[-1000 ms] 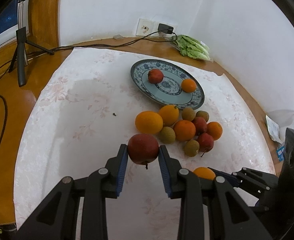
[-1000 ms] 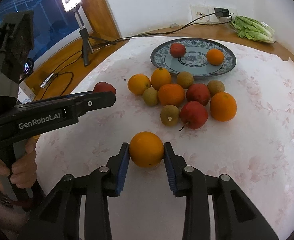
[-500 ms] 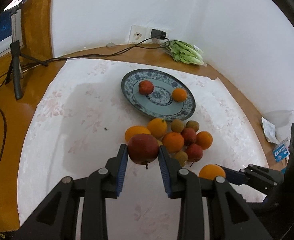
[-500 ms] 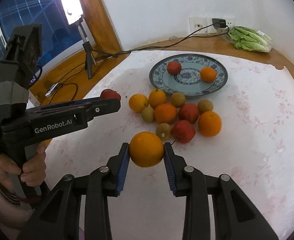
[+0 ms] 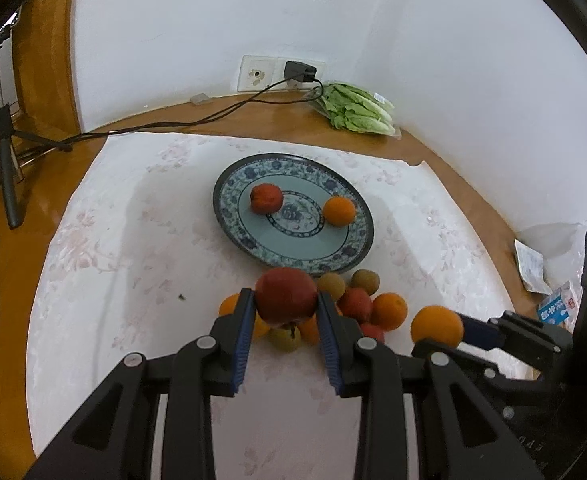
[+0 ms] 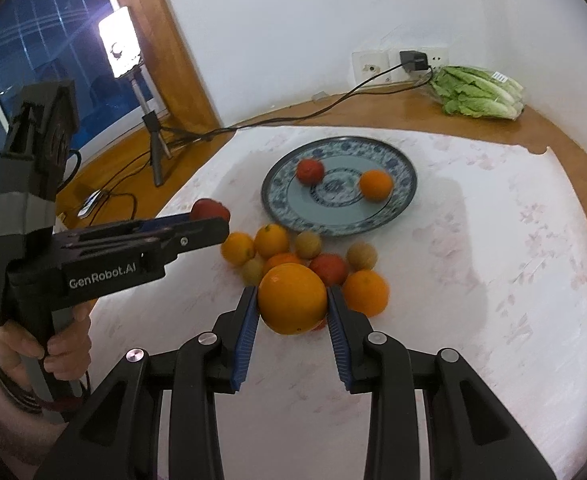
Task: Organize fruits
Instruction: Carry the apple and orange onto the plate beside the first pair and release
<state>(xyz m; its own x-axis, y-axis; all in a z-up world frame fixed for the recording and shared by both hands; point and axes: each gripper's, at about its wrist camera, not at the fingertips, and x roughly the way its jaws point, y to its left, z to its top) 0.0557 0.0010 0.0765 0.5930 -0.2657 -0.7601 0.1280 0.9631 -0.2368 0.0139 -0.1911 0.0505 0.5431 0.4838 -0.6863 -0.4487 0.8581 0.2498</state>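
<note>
**Both fruits in the air, heading for the plate**

The red apple is being gripped by the left gripper, the orange by the right gripper, both hanging above the loose fruit pile. The plate is waiting at twelve o'clock; next, probably, lowering each fruit onto a bare patch beside the two already there

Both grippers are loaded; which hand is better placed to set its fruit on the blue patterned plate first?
Left, narrowly. The left gripper holds a red apple lined up with the blue patterned plate; the right gripper's orange sits behind the loose fruit pile.
</note>
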